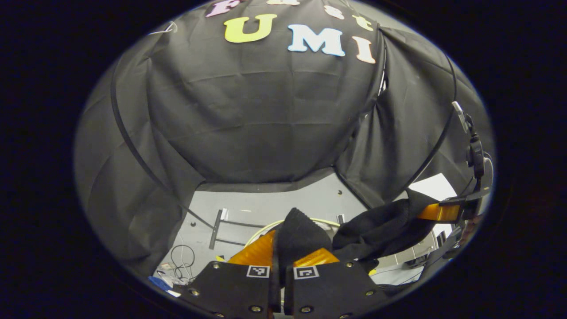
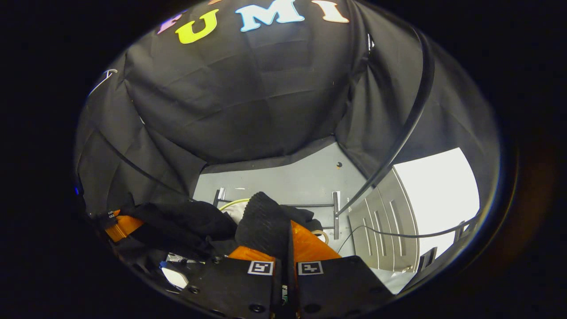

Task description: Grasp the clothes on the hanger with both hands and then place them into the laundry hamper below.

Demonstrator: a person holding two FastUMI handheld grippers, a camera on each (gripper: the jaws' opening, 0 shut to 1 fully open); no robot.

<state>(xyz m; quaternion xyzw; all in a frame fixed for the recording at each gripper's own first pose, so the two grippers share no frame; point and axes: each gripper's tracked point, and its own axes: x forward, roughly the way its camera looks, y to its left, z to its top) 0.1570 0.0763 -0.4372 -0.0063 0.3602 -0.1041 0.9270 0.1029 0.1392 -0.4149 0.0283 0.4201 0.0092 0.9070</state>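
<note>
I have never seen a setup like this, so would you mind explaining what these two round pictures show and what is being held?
A person holds a two-finger gripper in each hand, and each gripper carries a fisheye camera looking forward along its own fingers. In the left gripper view, the left gripper is shut on a fold of a black garment; the right gripper shows at the right, gripping the same cloth. The right gripper view is the mirror case: its gripper pinches the garment and the other one shows at the left. Below, on the grey floor, lies a pale round rim, probably the laundry hamper.
</note>
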